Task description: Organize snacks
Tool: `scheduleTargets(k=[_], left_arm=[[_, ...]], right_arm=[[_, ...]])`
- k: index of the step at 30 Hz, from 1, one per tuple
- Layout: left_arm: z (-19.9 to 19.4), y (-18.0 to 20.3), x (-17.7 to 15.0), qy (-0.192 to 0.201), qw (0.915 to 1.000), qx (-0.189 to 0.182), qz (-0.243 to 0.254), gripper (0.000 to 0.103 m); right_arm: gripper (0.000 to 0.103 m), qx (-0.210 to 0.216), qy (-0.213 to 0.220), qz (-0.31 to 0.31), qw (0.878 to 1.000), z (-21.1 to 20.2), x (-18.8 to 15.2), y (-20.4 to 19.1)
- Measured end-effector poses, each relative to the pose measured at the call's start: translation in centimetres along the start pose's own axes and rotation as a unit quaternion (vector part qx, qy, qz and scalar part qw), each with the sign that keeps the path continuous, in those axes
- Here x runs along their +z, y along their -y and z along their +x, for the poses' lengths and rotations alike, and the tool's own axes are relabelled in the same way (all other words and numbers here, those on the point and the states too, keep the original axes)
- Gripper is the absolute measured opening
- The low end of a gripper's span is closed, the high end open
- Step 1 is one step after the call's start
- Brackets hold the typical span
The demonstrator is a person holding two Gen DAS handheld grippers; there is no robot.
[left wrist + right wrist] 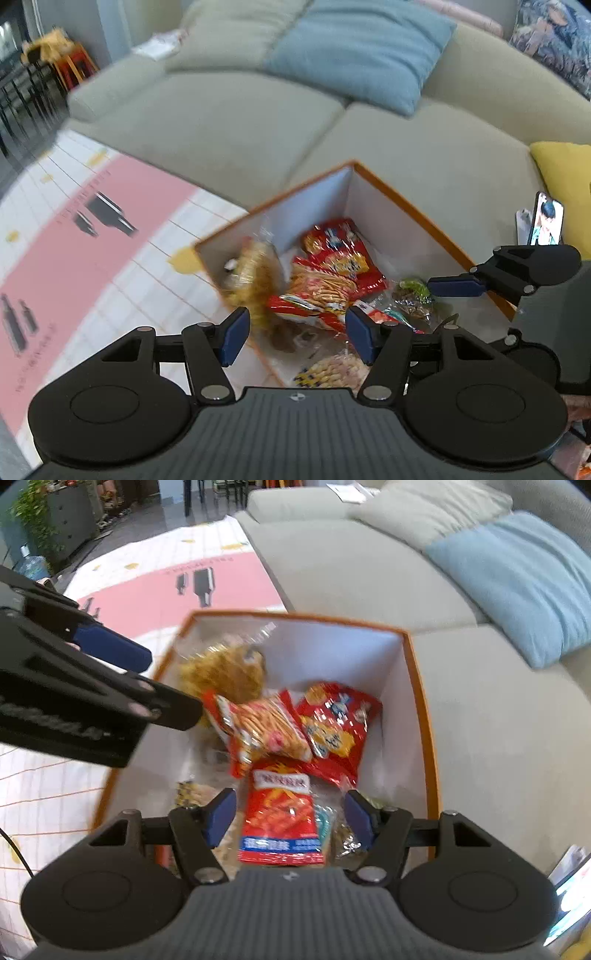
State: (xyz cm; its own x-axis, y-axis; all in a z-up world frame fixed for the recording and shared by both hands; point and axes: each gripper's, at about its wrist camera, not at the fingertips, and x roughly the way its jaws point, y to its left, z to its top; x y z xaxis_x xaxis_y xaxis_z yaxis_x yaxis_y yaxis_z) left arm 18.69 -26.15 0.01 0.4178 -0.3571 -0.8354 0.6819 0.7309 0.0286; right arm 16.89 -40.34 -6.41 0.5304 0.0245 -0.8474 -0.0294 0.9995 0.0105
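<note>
Both the left gripper (297, 334) and the right gripper (290, 821) are seen spread wide with nothing clamped, above the orange-rimmed box (424, 716) beside the sofa (480, 701). The red snack packet (282, 814) is seen lying flat inside, its long axis running from the right gripper toward the far wall, its blue band nearest. A low pass by either gripper could snag the loose packets or shove the box

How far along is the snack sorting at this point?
Several snack packets already lie in the orange-rimmed box: a clear bag of yellow snacks, red packets and a red packet with a blue band. Nothing is in hand: the left gripper and right gripper are both open above the box. No loose snack clearly shows outside it, so what remains cannot be told.
</note>
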Motion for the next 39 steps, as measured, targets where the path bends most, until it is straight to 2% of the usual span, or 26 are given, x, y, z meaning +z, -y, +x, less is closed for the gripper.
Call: scheduleTargets(k=[3, 7, 11, 18, 21, 25, 28, 34, 39], left_arm=[[-3.2, -0.4, -0.8, 0.035, 0.9988, 0.034, -0.005, 0.07], [-8.0, -1.4, -2.5, 0.084, 0.9949, 0.05, -0.025, 0.07], [-12.0, -2.3, -5.0, 0.128, 0.988, 0.075, -0.044, 0.07], [-16.2, -3.3, -9.1, 0.175, 0.9712, 0.152, -0.056, 0.071], [-17.4, -3.6, -11.2, 0.189, 0.9617, 0.189, -0.061, 0.076], [-17.6, -3.9, -13.5, 0.191, 0.9503, 0.236, -0.071, 0.076], [-16.8, -4.3, -15.0, 0.179, 0.9494, 0.244, -0.085, 0.076], [-13.7, -4.7, -17.6, 0.119, 0.9581, 0.242, -0.097, 0.076], [-10.5, -5.2, -19.0, 0.062, 0.9711, 0.204, -0.106, 0.076]], right_arm=[[0.068, 0.005, 0.018, -0.011, 1.0, -2.3, 0.5, -1.4], [0.068, 0.014, 0.049, -0.015, 0.999, -5.4, 0.9, -3.8], [0.068, 0.017, 0.1, -0.007, 0.995, -9.2, 0.6, -6.3], [0.069, -0.027, 0.205, 0.028, 0.978, -14.6, -1.2, -11.1], [0.071, -0.023, 0.23, 0.05, 0.972, -16.1, -2.4, -13.1], [0.071, -0.011, 0.247, 0.085, 0.965, -16.9, -4.4, -15.4], [0.071, -0.014, 0.25, 0.098, 0.963, -16.5, -6.3, -17.1], [0.071, -0.042, 0.213, 0.08, 0.973, -14.5, -8.8, -19.3], [0.071, -0.059, 0.166, 0.063, 0.982, -11.9, -10.1, -19.8]])
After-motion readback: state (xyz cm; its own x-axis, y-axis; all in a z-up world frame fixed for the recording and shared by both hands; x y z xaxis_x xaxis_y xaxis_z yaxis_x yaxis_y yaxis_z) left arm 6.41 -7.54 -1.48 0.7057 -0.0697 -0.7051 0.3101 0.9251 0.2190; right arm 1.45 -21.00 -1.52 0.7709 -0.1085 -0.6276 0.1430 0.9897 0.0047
